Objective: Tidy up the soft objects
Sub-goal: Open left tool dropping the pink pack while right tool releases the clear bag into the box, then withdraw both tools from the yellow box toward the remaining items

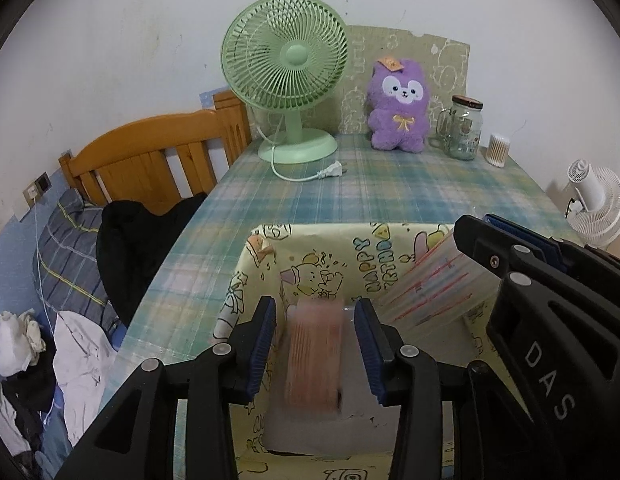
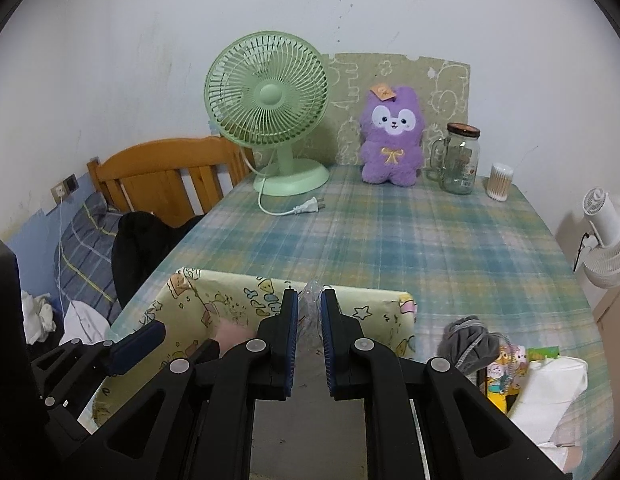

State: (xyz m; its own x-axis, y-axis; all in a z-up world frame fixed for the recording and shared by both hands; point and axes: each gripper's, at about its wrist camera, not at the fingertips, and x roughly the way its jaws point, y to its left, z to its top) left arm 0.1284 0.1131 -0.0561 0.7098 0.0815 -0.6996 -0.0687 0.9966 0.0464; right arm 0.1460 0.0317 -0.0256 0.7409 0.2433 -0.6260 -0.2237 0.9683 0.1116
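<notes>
A yellow cartoon-print box [image 1: 342,248] stands open on the near part of the plaid table; it also shows in the right wrist view [image 2: 230,296]. My left gripper [image 1: 316,344] hangs open over the box, and a blurred pink soft pack [image 1: 314,360] sits between its fingers, untouched by the pads. My right gripper [image 2: 309,336] is shut on a clear plastic pack [image 2: 310,304] above the box's right side; the left wrist view shows this pack as striped [image 1: 434,292]. A grey soft item [image 2: 470,340] and a white tissue pack [image 2: 550,392] lie on the table to the right.
At the back of the table stand a green fan [image 1: 288,76] with a loose plug [image 1: 330,170], a purple plush [image 1: 398,108], a glass jar [image 1: 464,128] and a cotton-swab tub [image 1: 498,150]. A bed [image 1: 70,240] with clothes lies left. A white fan [image 1: 598,208] stands right.
</notes>
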